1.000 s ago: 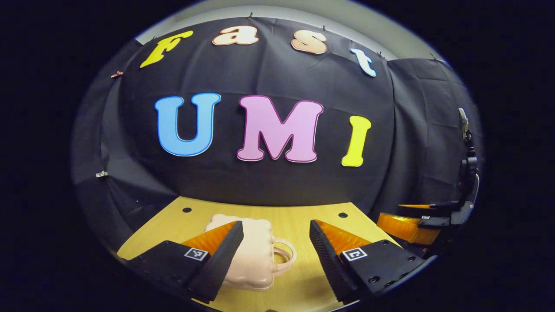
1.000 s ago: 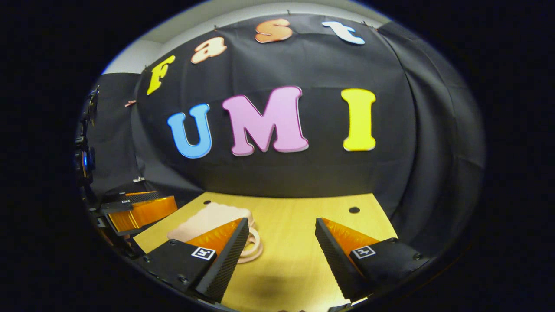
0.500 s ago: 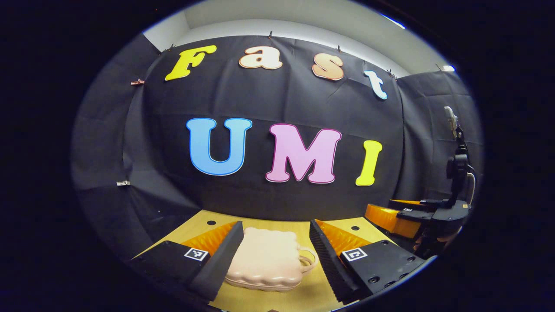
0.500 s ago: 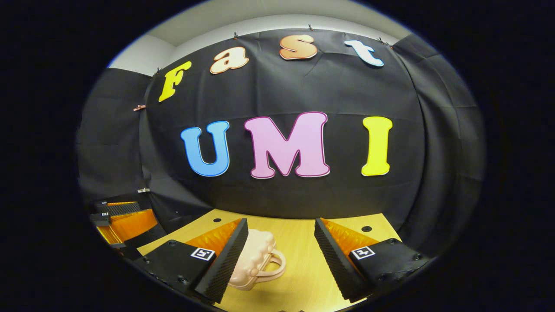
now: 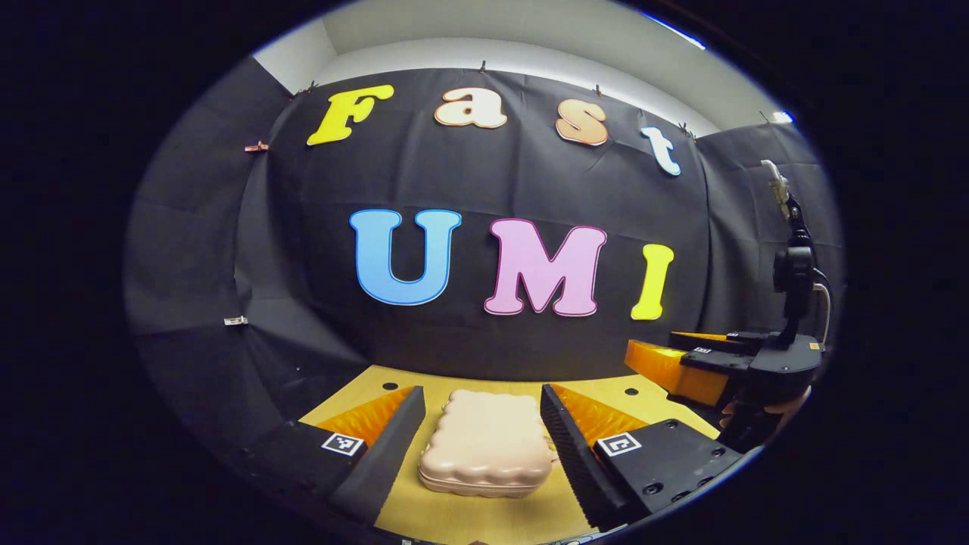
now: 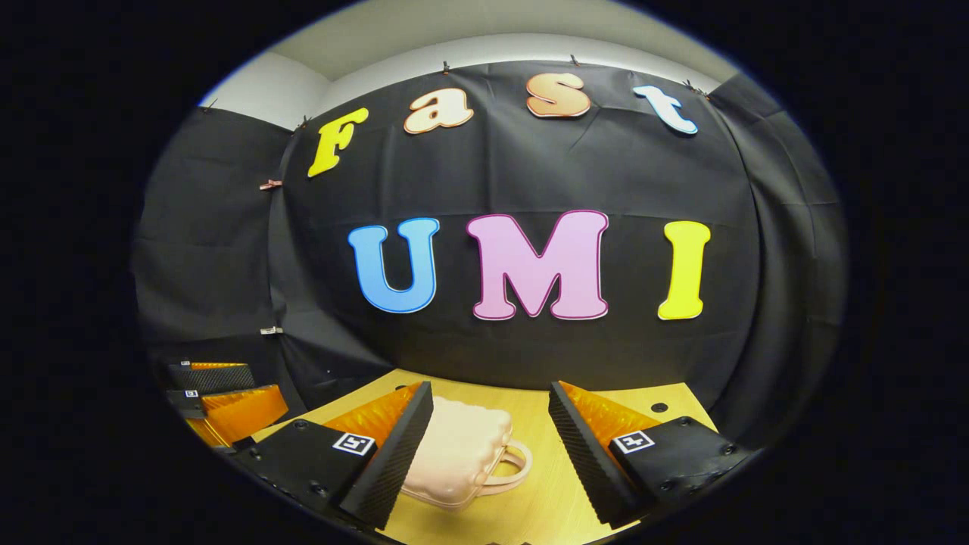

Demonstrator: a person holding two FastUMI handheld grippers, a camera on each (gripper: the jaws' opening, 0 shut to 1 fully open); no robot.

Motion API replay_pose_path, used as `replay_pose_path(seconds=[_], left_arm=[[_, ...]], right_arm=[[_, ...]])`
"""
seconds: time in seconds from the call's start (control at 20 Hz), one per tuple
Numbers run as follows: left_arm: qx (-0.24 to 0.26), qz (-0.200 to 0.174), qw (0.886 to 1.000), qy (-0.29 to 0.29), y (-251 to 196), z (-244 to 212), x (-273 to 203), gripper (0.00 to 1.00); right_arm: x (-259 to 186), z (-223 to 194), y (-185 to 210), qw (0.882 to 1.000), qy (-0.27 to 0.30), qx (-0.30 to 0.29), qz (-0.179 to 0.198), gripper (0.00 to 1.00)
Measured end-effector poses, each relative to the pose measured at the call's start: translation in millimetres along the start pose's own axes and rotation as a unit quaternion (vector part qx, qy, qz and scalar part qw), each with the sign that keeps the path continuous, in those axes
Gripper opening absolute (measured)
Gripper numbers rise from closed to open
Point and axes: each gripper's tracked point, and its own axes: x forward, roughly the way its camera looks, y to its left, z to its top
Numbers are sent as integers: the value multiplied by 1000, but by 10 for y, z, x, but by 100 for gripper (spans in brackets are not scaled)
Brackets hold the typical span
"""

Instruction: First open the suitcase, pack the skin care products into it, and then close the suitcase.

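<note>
the pink suitcase (image 5: 486, 445) lies closed and flat on the table (image 5: 484, 518) between the wide-open left gripper (image 5: 481, 437) fingers, ahead-left of the equally wide right gripper (image 6: 490, 439), so either stage fits; any grasp should square up first.

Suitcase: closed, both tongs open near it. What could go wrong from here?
1. The suitcase lies shut and loose on the table; prying with one set of tongs may slide it rather than open it.
2. The handle faces the right tongs, which may snag it.
3. Left tongs straddle the case; closing now would clamp the lid shut.
</note>
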Motion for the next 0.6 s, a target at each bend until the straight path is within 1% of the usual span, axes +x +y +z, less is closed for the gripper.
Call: replay_pose_path(seconds=[0.35,0.5,0.6], left_arm=[[-5,8,1000,17,154,-207,-157,96],[-7,7,1000,18,155,-196,-213,96],[0,8,1000,17,147,-164,-233,96]], right_arm=[[-100,-56,75,1000,6,6,-4,97],[-136,-32,32,1000,1,1,-12,98],[-148,-44,47,1000,3,4,-12,97]])
